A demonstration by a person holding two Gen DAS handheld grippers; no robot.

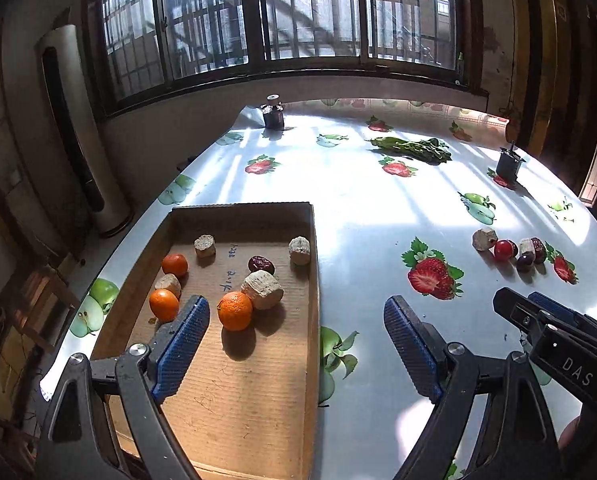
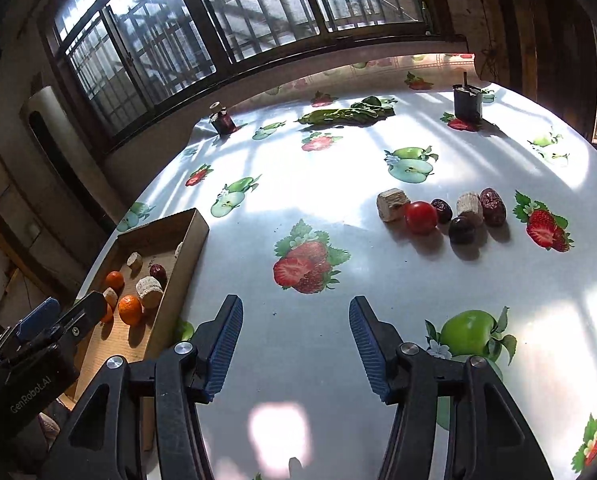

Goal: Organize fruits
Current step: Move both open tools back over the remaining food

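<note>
Both tongs, left tongs [image 1: 296, 320] and right tongs [image 2: 296, 322], gape wide; red tomato [image 2: 420, 217] sits far ahead, box [image 2: 196, 232] off left.

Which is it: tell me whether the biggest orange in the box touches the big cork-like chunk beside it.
Touching. In the left wrist view the biggest orange presses against the big cork-like chunk inside the cardboard box, with no cardboard visible between them.

Right gripper [image 2: 296, 336] gapes, empty, facing tomato [image 2: 420, 217], perhaps.
</note>
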